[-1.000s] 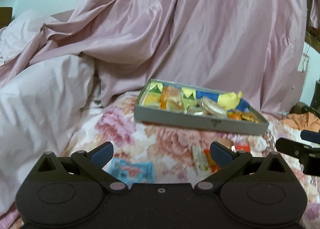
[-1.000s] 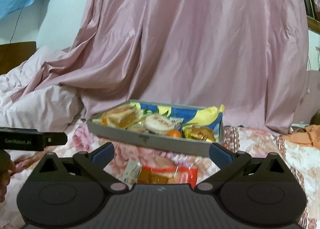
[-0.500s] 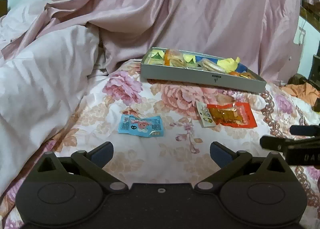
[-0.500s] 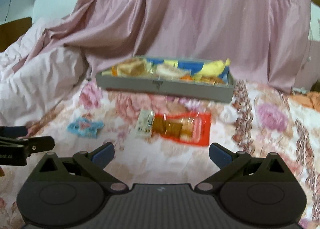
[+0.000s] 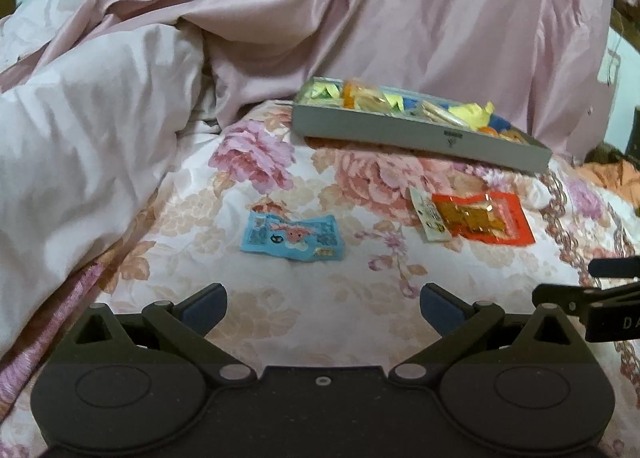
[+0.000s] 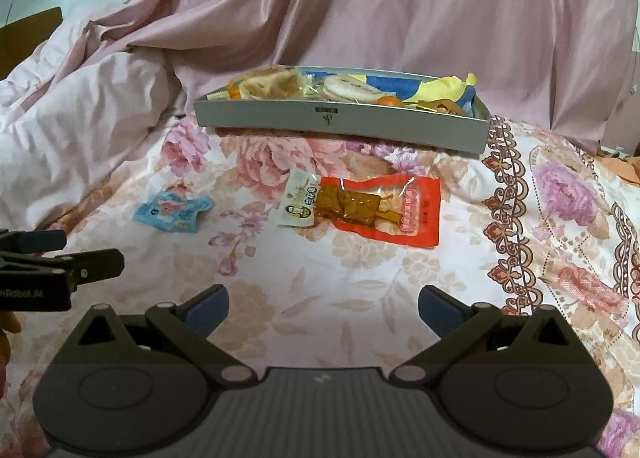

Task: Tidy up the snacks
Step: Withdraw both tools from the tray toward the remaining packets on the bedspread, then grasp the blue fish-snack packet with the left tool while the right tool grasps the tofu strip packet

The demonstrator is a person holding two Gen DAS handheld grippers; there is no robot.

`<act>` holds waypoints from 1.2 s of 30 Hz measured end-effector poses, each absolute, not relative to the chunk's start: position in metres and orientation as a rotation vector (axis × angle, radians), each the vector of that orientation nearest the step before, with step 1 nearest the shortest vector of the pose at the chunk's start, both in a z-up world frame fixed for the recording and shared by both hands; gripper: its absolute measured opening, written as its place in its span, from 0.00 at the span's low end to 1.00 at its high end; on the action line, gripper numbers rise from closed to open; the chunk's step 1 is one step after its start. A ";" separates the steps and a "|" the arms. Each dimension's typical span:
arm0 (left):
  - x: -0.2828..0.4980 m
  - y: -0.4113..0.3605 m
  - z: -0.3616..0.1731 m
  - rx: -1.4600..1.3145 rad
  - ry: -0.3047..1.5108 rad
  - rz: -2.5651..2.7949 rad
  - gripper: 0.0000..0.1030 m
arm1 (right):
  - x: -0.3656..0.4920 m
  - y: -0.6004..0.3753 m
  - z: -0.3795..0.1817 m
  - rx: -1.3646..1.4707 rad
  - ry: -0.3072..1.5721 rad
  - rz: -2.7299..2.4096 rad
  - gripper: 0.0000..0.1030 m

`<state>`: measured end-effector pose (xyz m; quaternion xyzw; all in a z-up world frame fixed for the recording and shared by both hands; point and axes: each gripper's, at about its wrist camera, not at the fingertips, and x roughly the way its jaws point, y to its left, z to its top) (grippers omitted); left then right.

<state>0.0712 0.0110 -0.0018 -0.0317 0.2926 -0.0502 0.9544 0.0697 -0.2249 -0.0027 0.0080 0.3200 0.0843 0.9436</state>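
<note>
A right gripper (image 6: 323, 308) hangs with jaws spread wide and empty over a floral bedsheet (image 6: 460, 250). A grey tray (image 6: 340, 124) heaped with snacks sits at the sheet's far edge; just nearer lie a red packet (image 6: 384, 210) touching a small white packet (image 6: 300, 204), and a blue packet (image 6: 170, 212) apart, leftward. The left gripper (image 6: 60, 254) enters at the left edge.

- We cannot read the print on the blue packet (image 5: 292, 236).
- The tray (image 6: 340, 124) wall hides its lower contents.
- The frame edge crops our left gripper (image 6: 60, 262) in the right wrist view.
</note>
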 end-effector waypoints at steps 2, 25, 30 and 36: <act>0.073 0.014 -0.006 -0.068 0.589 -0.097 0.99 | 0.074 -0.226 -0.006 0.008 0.659 0.170 1.00; 0.141 0.019 -0.027 -0.075 0.551 -0.111 0.99 | 0.181 -0.240 -0.021 -0.256 0.648 0.383 1.00; 0.157 0.026 -0.033 -0.070 0.541 -0.121 0.99 | 0.209 -0.241 -0.018 -0.268 0.645 0.427 1.00; 0.170 0.041 -0.040 -0.107 0.563 -0.136 0.99 | 0.226 -0.229 -0.024 -0.329 0.627 0.544 1.00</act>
